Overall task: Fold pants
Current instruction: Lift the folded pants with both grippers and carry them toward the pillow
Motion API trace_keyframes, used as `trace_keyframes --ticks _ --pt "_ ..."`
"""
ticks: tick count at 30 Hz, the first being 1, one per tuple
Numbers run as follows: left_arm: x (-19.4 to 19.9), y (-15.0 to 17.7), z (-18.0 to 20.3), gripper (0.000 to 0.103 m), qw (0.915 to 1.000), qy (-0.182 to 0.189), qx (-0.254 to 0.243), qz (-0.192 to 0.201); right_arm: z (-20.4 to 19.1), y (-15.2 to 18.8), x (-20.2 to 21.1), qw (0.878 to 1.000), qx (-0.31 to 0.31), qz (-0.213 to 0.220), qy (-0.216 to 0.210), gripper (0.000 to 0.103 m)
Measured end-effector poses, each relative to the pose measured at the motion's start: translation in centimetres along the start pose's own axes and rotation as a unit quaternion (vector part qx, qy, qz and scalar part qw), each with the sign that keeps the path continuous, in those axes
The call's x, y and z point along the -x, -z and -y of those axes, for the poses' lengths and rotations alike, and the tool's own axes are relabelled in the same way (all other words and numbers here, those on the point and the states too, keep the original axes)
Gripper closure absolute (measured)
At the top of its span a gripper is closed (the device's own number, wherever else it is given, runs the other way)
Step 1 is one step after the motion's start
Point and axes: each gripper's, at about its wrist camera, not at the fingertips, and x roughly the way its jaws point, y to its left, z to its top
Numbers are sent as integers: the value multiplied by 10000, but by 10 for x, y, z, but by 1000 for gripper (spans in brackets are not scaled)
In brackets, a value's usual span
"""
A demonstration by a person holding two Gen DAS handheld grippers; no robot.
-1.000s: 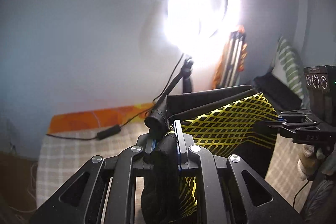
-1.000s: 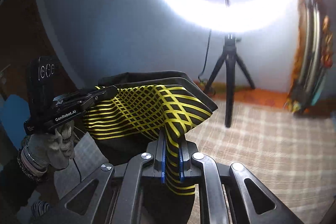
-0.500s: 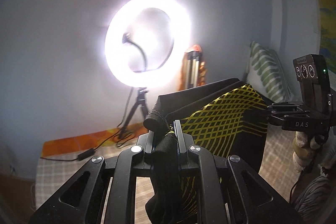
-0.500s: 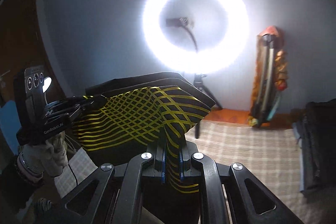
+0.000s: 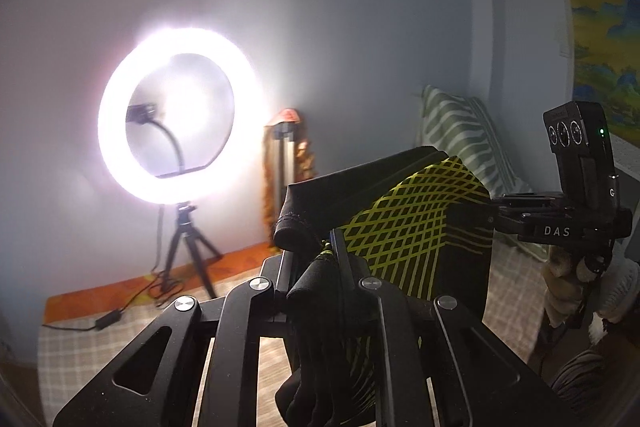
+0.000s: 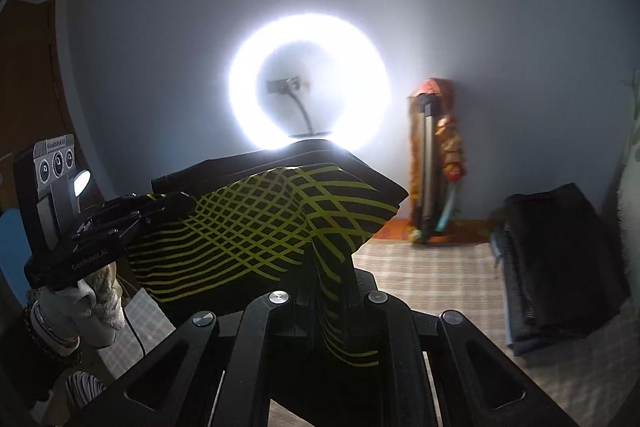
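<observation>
You have one pair of pants, pinched between both sets of jaws. You have two grippers: left gripper, right gripper. Beyond the jaws: one ring light, one folded dark stack.

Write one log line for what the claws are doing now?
left claw: shut on pants | right claw: shut on pants | pants: held up, stretched between

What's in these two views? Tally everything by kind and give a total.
Hand-held grippers: 2, left and right, both shut on the pants
Pants: 1, black with yellow lines
Ring lights: 1
Folded dark piles: 1
Striped pillows: 1
Total: 6
</observation>
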Motion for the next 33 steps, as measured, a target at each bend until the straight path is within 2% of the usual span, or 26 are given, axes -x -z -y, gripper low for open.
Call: trace_keyframes --ticks 10,19,26,33 --pt "-51 -28 65 91 9981 591 -193 23 56 -5 58 9983 -127 187 534 96" --pt "-106 -59 126 91 9931 1114 -359 78 132 -18 95 9922 -328 278 1166 96" --pt "-151 -73 172 91 9889 1391 -529 31 191 -26 109 9864 -435 292 1559 96" --pt "-205 -70 200 91 9872 1511 -500 -111 255 -39 94 9813 -371 187 1881 96"
